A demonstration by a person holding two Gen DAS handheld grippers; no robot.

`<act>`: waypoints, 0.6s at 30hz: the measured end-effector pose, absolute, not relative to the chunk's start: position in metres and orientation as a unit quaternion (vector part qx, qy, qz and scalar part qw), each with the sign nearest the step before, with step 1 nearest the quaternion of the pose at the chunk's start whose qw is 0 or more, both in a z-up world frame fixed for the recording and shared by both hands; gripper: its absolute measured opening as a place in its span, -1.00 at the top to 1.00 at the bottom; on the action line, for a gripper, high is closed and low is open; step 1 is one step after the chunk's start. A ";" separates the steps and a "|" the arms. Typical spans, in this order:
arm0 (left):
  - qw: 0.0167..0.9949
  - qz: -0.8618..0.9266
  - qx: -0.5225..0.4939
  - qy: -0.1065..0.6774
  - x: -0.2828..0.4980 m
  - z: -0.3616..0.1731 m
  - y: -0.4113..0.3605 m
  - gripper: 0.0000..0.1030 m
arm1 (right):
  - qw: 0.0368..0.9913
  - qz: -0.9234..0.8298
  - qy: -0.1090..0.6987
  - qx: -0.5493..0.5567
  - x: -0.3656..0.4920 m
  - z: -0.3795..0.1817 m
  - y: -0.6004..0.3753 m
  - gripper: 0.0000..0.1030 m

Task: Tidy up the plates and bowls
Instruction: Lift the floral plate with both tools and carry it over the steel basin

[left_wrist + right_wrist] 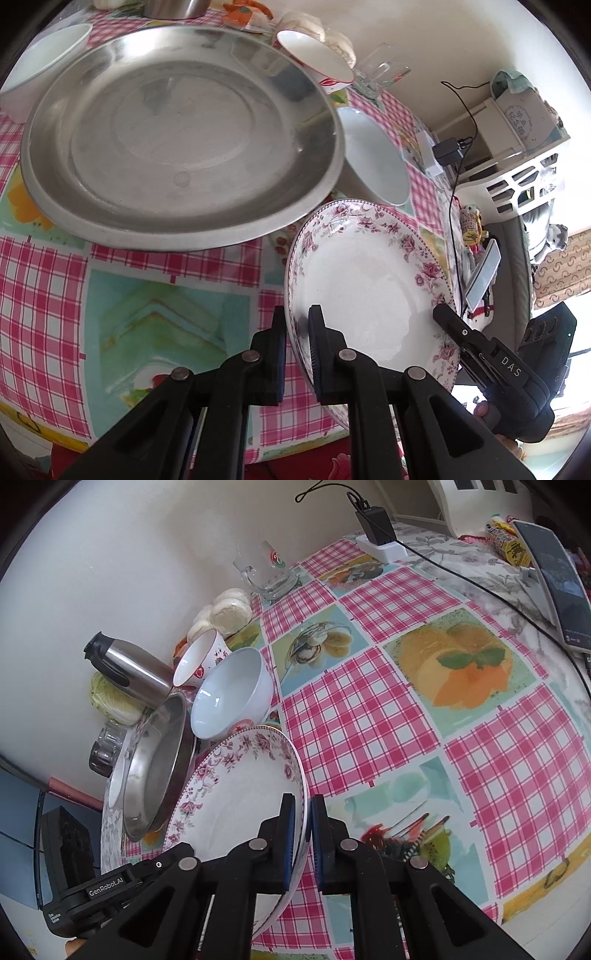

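Left gripper [297, 332] and right gripper [303, 812]: both clamping opposite rims of a glossy round floral-bordered porcelain plate [369, 288], tilting above the checked tablecloth [406, 701]. Beside it sitting: brushed steel dish [177, 140], smooth white bowl [232, 694].

Open room is lying to the right of the floral plate [236, 805]: the checked tablecloth [424, 716] is stretching bare toward the far right, crossed only by a black cable [480, 587] near the phone [554, 576]. To the left things are crowding together. The steel plate [181, 136] is sitting just beside the floral plate's far rim, with a white bowl [373, 162] wedged between them on the right. Behind, a small patterned bowl [199, 661], a steel flask [129, 672], a glass mug [269, 572] and buns [229, 609] are lining the wall, blocking any pass there.
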State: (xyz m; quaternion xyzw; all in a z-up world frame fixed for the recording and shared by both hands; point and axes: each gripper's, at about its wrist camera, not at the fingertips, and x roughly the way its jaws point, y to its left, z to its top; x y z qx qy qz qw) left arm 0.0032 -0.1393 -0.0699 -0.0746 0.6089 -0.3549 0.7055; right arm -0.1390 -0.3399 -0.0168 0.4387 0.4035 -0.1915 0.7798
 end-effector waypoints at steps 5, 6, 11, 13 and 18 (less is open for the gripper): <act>0.714 -0.371 -0.069 0.590 0.000 -0.057 -0.140 0.77 | 0.791 -0.200 0.386 0.431 -0.148 -0.004 -0.339 0.82; 0.716 -0.374 -0.070 0.586 0.000 -0.054 -0.140 0.77 | 0.794 -0.201 0.382 0.429 -0.149 -0.001 -0.339 0.82; 0.729 -0.388 -0.077 0.559 0.002 -0.035 -0.140 0.78 | 0.810 -0.202 0.355 0.420 -0.151 0.019 -0.337 0.82; 0.733 -0.393 -0.087 0.548 0.006 -0.025 -0.134 0.78 | 0.816 -0.201 0.345 0.417 -0.148 0.027 -0.336 0.82; 0.742 -0.404 -0.117 0.522 0.019 0.000 -0.122 0.78 | 0.832 -0.196 0.318 0.410 -0.138 0.055 -0.334 0.82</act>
